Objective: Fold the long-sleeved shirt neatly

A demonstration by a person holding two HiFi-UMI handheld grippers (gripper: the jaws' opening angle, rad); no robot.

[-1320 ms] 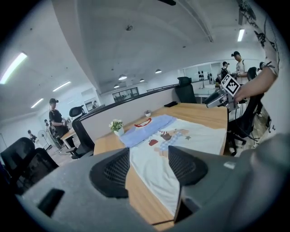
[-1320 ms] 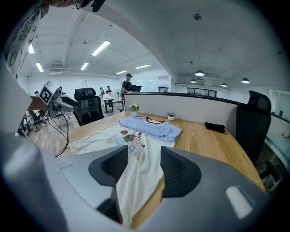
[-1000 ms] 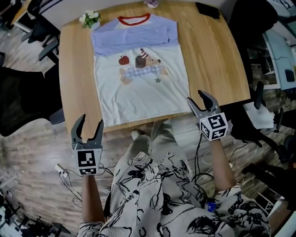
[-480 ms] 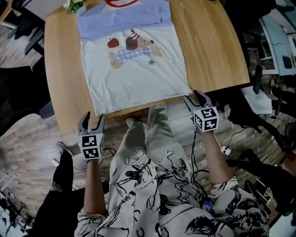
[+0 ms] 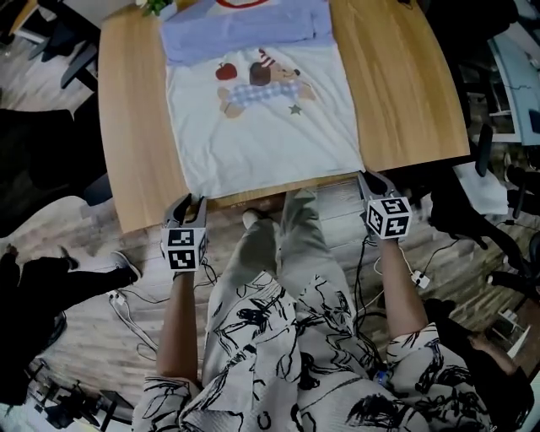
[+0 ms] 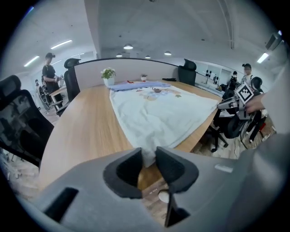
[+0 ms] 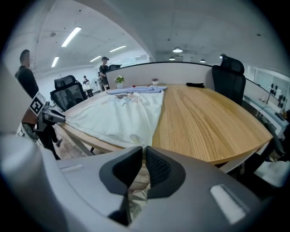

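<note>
Head view: shirt (image 5: 266, 126) lies flat on bench (image 5: 135, 126) (print up) — left claw (image 5: 191, 202) and right claw (image 5: 374, 180) have just been closing, each now pinching a near hem corner.

Head view's top edge cuts off shirt (image 5: 266, 126) collar; potted plant (image 5: 154, 5) mostly cropped there too.
</note>
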